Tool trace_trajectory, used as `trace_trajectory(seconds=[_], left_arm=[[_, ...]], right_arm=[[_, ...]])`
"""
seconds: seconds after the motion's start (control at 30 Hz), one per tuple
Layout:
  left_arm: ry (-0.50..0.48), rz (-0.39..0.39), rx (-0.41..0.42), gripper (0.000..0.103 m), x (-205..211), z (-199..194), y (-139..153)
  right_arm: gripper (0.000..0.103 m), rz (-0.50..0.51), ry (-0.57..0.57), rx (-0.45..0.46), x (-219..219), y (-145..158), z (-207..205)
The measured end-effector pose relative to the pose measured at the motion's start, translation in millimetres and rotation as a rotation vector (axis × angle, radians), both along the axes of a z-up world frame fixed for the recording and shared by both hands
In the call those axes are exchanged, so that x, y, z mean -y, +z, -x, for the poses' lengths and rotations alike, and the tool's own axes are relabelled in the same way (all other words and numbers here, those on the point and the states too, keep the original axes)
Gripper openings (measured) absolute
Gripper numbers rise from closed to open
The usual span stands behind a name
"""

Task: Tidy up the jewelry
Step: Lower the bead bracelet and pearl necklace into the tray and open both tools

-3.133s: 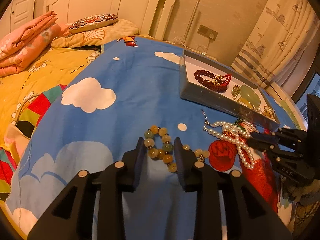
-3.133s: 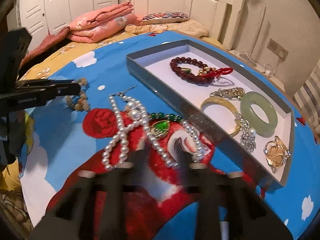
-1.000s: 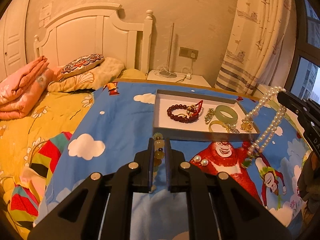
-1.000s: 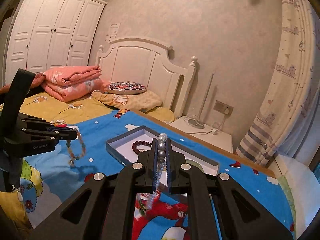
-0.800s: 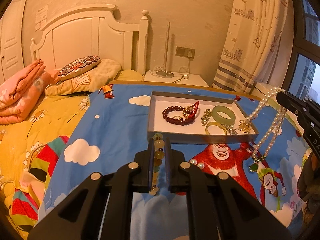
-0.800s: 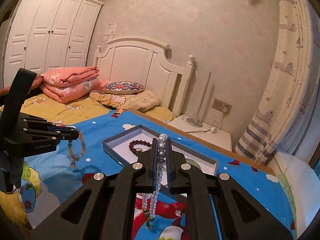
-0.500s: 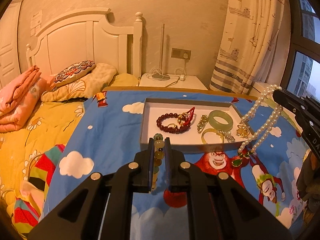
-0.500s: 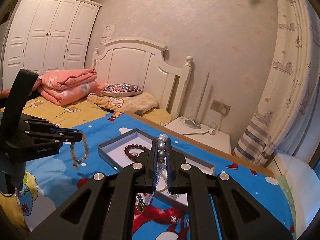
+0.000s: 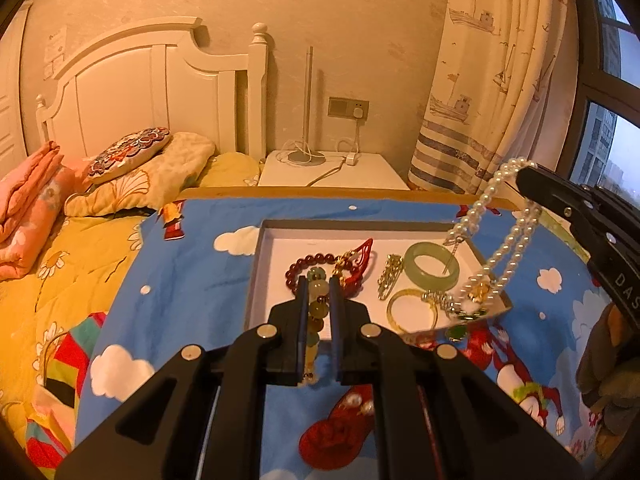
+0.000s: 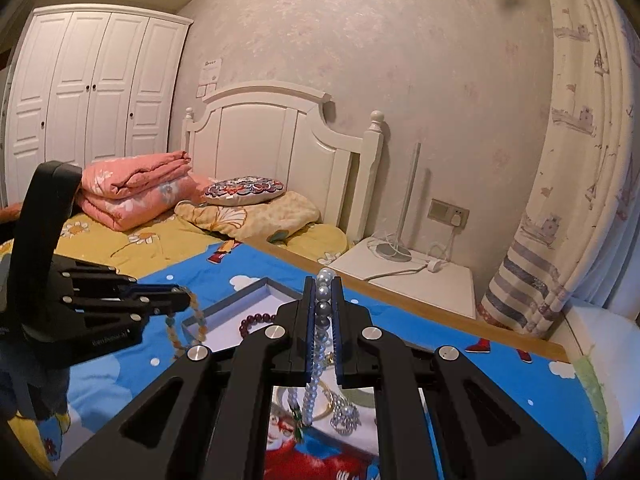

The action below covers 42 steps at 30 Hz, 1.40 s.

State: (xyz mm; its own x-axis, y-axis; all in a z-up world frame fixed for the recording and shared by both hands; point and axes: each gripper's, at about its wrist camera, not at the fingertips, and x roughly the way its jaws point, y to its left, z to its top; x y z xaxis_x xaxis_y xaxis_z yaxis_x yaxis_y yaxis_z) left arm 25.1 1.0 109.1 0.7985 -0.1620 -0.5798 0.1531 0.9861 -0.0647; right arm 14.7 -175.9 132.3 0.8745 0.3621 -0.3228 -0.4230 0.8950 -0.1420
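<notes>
Left claw (image 9: 319, 300) pinches the beaded bracelet (image 9: 316, 312) above the tray (image 9: 256, 276); my right claw (image 10: 322, 312) clamps the pearl necklace (image 9: 500, 236), dangling over the tray's near corner. Carrying step, I judge: next, lower both inside, clear of the jade bangle (image 9: 431, 270), then release.

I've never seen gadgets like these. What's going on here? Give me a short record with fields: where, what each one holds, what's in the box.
Place: a bed with a blue cartoon blanket
Left hand-held gripper: shut on a bracelet of yellow-green beads, which hangs above the blanket
Right hand-held gripper: shut on a pearl necklace, dangling over the box's right end
Box: open, grey-walled, white inside
Already in the box: dark red bead bracelet, green bangle, gold bangle, small gold pieces
</notes>
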Motion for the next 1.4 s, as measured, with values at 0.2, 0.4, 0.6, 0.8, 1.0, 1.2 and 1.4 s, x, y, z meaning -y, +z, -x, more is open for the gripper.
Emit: trace_trajectory(seconds=[0.2,0.4,0.6,0.8,1.0,1.2,1.4], left_arm=[[0.005,0.027,0.008,0.009,-1,-24,7],[0.009,0.047,0.024,0.009,-3,-44,16],[0.009,0.061,-0.007,0.009,-3,-58,7],[-0.004,0.039,-0.065,0.009,3,-69,-20],[-0.020,0.012,-0.099,0.018,10,-79,-39],[0.046,0.021,-0.087,0.066,-2,-80,-41],[0.166,0.001,-0.055,0.092,-24,-68,-35]], right_arm=[[0.008,-0.031,0.003,-0.035,4,0,-24],[0.008,-0.053,0.014,-0.026,1,11,-43],[0.008,-0.062,0.022,-0.035,-6,10,-58],[0.008,-0.043,0.026,-0.110,-12,-15,-71],[0.009,0.017,0.016,-0.237,-16,-48,-91],[0.079,0.005,0.004,-0.297,-8,-61,-95],[0.080,-0.006,-0.022,-0.281,4,-54,-83]])
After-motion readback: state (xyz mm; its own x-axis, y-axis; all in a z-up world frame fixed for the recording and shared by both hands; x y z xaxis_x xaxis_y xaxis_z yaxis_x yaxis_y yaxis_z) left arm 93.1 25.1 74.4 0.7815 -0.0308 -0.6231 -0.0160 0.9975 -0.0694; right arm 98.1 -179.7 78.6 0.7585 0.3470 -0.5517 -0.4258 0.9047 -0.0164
